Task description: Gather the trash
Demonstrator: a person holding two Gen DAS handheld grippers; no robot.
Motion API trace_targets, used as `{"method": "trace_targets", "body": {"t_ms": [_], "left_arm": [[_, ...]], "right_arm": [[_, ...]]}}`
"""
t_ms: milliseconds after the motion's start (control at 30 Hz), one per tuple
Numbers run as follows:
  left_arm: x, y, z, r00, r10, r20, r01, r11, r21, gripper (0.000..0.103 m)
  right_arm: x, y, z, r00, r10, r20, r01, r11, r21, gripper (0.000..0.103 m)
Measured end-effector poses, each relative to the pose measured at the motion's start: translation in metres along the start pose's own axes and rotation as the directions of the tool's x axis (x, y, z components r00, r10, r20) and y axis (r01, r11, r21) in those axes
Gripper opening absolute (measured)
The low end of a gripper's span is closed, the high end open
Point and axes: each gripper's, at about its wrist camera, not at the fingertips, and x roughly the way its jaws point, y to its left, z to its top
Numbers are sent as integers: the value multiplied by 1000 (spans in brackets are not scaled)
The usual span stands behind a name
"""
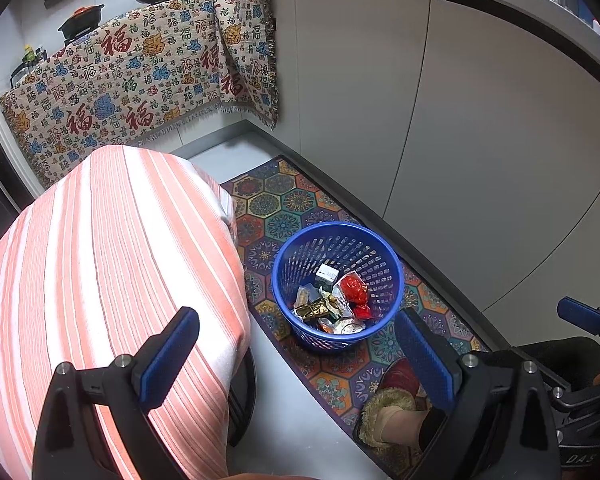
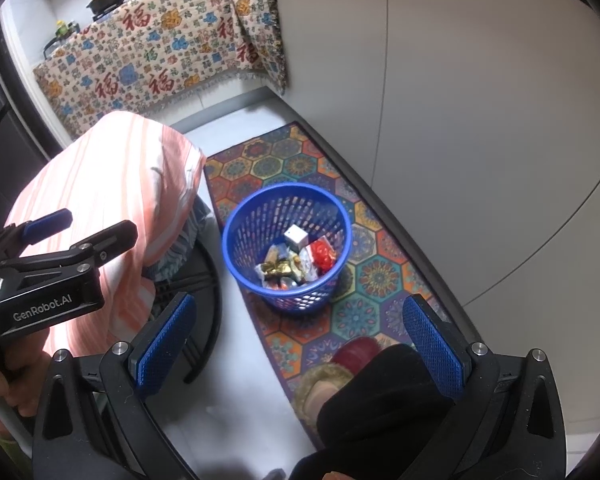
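Observation:
A blue perforated basket stands on a patterned floor mat and holds several pieces of trash: wrappers, a red packet and a small white box. It also shows in the right wrist view with the trash inside. My left gripper is open and empty, held above the basket's near side. My right gripper is open and empty, above the floor in front of the basket. The left gripper shows at the left of the right wrist view.
A table under an orange striped cloth stands left of the basket. Grey cabinet doors line the right side. A patterned cloth hangs over the far counter with pans. A slippered foot stands on the mat.

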Motion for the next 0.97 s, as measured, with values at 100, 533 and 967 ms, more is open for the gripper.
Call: {"method": "trace_targets", "body": {"t_ms": [100, 533, 967], "left_arm": [[0, 0, 0, 1000, 0, -2, 0, 1000, 3, 100], [1, -3, 0, 1000, 0, -4, 0, 1000, 13, 100], [0, -4, -2, 1000, -14, -6, 14, 1000, 25, 99]], "right_arm": [[0, 0, -1, 1000, -1, 0, 1, 1000, 0, 103], [2, -5, -5, 1000, 1, -6, -1, 1000, 7, 103], [5, -10, -8, 1000, -6, -17, 7, 1000, 25, 103]]}}
